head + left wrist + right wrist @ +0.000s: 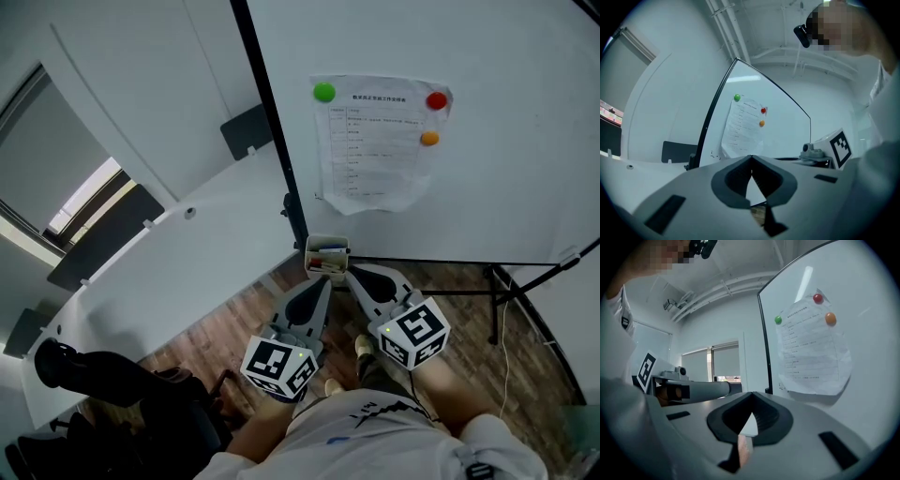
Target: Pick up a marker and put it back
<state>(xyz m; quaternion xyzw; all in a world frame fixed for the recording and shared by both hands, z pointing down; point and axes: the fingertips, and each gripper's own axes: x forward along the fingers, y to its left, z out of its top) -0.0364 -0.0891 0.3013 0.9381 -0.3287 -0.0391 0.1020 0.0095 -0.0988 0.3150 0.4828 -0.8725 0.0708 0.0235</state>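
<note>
Your left claw is pinched together with nothing in it, and your right claw is the same. Both point at the little box at the bottom corner of the whiteboard, close by, so a reach would be short. The markers sit inside that box. That fits a marker waiting to be picked, or one put back home.

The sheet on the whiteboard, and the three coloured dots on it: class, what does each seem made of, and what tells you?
Sheet: thin matt white paper. Its lower edge curls and wrinkles, and it carries printed lines.
Green dot, red dot, orange dot: probably glossy plastic magnets, as they pin the sheet to the whiteboard, which looks smooth and faintly shiny.
</note>
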